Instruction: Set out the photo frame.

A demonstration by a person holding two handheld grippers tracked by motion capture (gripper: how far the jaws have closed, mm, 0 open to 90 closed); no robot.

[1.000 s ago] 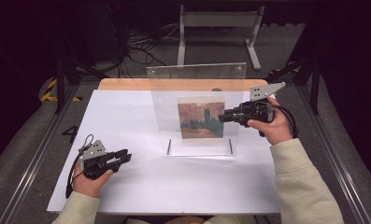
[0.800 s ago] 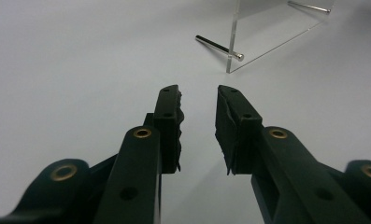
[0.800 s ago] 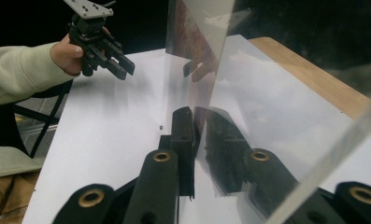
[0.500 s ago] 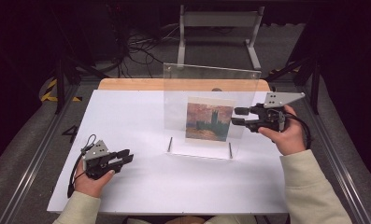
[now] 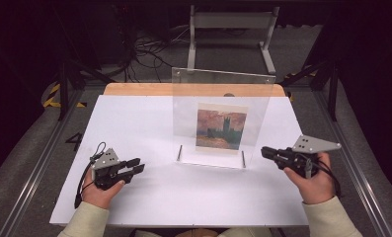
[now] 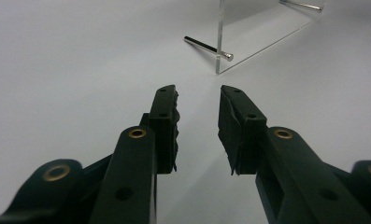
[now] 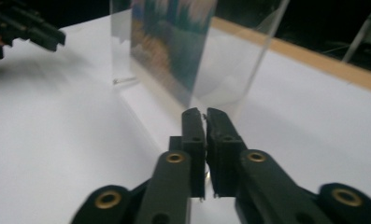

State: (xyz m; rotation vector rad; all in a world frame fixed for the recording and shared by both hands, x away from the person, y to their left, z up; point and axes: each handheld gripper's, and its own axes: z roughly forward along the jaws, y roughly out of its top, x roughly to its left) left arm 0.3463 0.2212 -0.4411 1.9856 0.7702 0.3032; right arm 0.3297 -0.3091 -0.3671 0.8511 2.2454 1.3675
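A clear acrylic picture frame (image 5: 223, 94) stands upright at the middle of the white table (image 5: 134, 123), holding a painting print (image 5: 220, 126) of towers under an orange sky. Two metal pins (image 5: 179, 152) cross its base. My left gripper (image 5: 139, 165) rests on the table to the frame's left, open and holding nothing; in the left gripper view its jaws (image 6: 198, 95) point at the frame's corner (image 6: 248, 32). My right gripper (image 5: 263, 151) hovers just right of the frame's lower edge, apart from it. Its jaws (image 7: 202, 113) are shut, pointing at the frame (image 7: 230, 60).
A wooden strip (image 5: 134, 89) runs along the table's back edge. Behind the table stand a metal stand (image 5: 230, 24) and loose cables (image 5: 144, 49) on the floor. Dark rails (image 5: 351, 148) flank both sides of the table. The left gripper (image 7: 33, 30) shows far off in the right gripper view.
The right gripper has left the frame's right edge and drawn back toward the near side. The frame has shifted slightly to the right. The left gripper has stayed put.
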